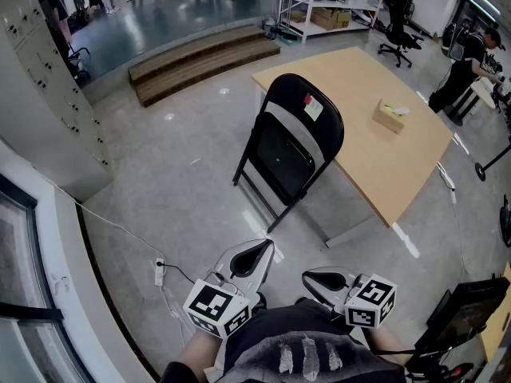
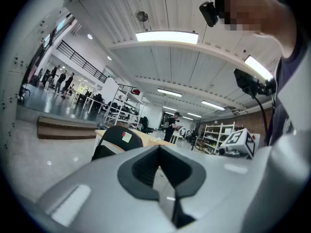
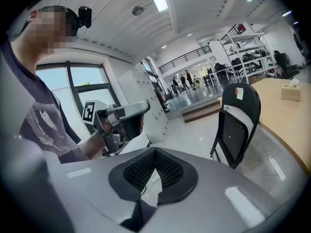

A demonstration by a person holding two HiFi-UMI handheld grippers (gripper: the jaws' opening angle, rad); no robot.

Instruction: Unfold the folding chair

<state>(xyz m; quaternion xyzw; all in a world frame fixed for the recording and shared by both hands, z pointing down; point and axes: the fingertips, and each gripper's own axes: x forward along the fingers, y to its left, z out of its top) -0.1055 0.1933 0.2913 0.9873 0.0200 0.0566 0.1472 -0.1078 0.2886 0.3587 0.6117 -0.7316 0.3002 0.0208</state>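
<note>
A black folding chair (image 1: 291, 146) stands folded on the grey floor, leaning against the near-left edge of a wooden table (image 1: 359, 158). A small sticker sits on its backrest. Both grippers are held close to my body, well short of the chair. My left gripper (image 1: 251, 255) is shut and holds nothing. To its right, my right gripper (image 1: 326, 279) is also shut and empty. The left gripper view has the chair (image 2: 119, 140) low and left, beyond the closed jaws. The right gripper view shows the chair (image 3: 238, 123) at right and the left gripper (image 3: 121, 118) at left.
A tissue box (image 1: 390, 116) lies on the table. Wooden steps (image 1: 200, 62) run across the back, and grey lockers (image 1: 48, 94) line the left wall. A power strip (image 1: 160, 271) with its cable lies on the floor by my left. A person (image 1: 467, 66) stands far right.
</note>
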